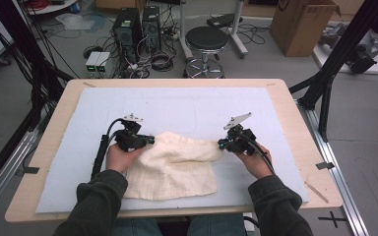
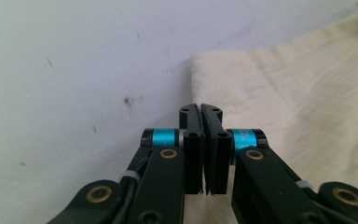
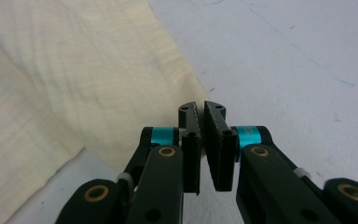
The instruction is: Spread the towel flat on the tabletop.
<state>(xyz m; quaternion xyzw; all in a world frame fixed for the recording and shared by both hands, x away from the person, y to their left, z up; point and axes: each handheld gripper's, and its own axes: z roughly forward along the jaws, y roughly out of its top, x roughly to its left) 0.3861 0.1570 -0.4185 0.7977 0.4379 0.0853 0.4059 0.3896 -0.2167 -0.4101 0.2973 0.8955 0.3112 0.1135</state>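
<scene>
A cream knitted cloth lies on the pale blue mat near the table's front edge. My left gripper is at the cloth's upper left corner and my right gripper at its upper right corner. The cloth's top edge runs bunched and slightly raised between them. In the left gripper view the jaws of the left gripper are pressed together at the cloth edge, with cream fabric beneath them. In the right gripper view the right gripper is closed on the cloth corner, its jaws almost touching.
The mat covers most of the wooden table, with bare mat behind and beside the cloth. Beyond the table stand a black stool, computer towers with cables and a cardboard box. Black frame struts rise at the right.
</scene>
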